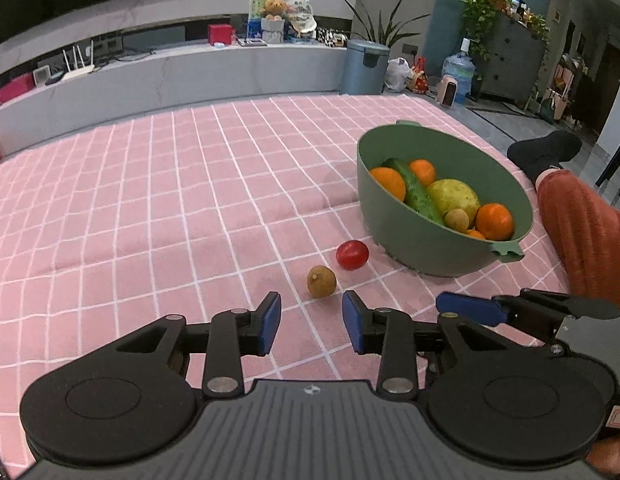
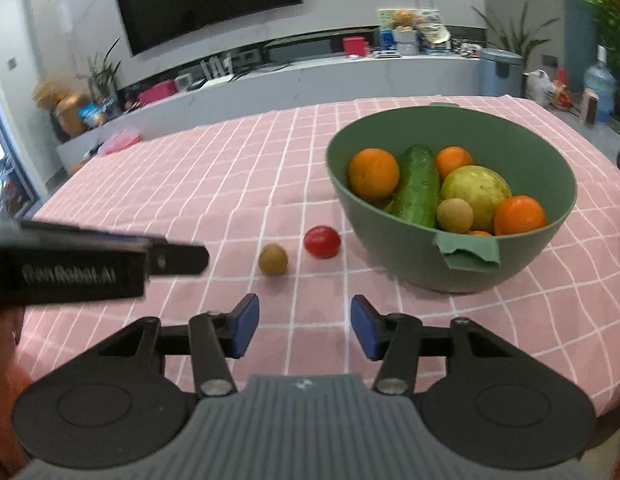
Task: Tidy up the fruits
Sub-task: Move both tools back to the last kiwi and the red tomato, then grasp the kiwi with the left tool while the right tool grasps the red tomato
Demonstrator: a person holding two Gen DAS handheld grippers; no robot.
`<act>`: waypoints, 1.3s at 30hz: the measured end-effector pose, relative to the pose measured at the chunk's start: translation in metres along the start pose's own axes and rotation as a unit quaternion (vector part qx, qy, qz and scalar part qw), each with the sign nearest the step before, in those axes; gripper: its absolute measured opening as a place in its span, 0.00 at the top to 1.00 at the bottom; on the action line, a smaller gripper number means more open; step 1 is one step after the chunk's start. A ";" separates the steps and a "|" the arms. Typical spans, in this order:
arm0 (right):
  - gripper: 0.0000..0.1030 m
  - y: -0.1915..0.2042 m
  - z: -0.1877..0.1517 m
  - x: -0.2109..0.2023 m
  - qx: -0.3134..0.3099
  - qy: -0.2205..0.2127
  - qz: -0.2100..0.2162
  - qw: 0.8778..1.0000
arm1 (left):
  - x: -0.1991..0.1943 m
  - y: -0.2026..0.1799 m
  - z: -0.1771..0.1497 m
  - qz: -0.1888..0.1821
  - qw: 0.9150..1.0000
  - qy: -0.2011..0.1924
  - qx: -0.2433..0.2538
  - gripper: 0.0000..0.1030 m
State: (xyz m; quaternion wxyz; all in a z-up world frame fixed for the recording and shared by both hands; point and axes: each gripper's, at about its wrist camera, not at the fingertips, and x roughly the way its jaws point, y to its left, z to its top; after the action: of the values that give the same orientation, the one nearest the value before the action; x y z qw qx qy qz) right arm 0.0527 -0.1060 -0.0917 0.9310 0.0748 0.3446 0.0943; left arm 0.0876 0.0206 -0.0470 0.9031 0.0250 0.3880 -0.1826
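- Mid-task, by the look of it: green bowl (image 2: 510, 264) on the pink checked counter (image 1: 149, 200) already loaded with oranges (image 2: 373, 173), a cucumber (image 2: 416, 186), a pale yellow-green fruit (image 2: 480, 190) and one small brown round fruit.
- Two pieces left outside the bowl: a red tomato (image 1: 352, 254) just beside the bowl's near-left wall, and a small brown fruit (image 1: 321, 281) just beyond the tomato, further from the bowl; close together, apparently not touching.
- Left hand-held gripper (image 1: 311, 325): blue pads apart, nothing between them, hovering short of the brown fruit, which sits just ahead of the gap.
- Right hand-held gripper (image 2: 303, 328): pads likewise apart and empty, aimed at the bare cloth below the tomato and on the bowl's left.
- Step in hand, as a judgement: approach to the last two loose pieces, left toward the brown fruit, right probably toward the tomato.
- Next move calls for: easing forward and down until the pads straddle each piece, gentle closing since both are round and likely to roll, then lifting over the bowl's rim.
- Worth watching: both tools crowding one small patch beside the bowl.
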 end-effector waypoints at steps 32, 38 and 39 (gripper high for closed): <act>0.70 -0.019 0.001 0.040 0.050 0.007 -0.026 0.998 | 0.046 0.018 0.003 -0.007 0.998 -0.001 -0.063 0.75; 0.68 0.006 0.005 0.052 0.069 -0.017 -0.057 0.996 | 0.035 0.048 0.003 -0.008 0.993 -0.017 -0.112 0.75; 0.68 0.012 0.005 0.055 0.070 -0.019 -0.066 0.995 | 0.034 0.050 0.005 -0.006 0.993 -0.018 -0.118 0.75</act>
State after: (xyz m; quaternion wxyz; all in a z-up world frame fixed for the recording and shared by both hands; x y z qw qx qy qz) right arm 0.0953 -0.0823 -0.1204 0.9342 0.1186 0.3364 0.0072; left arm 0.1299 0.0554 -0.0726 0.9055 -0.0872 0.3903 -0.1419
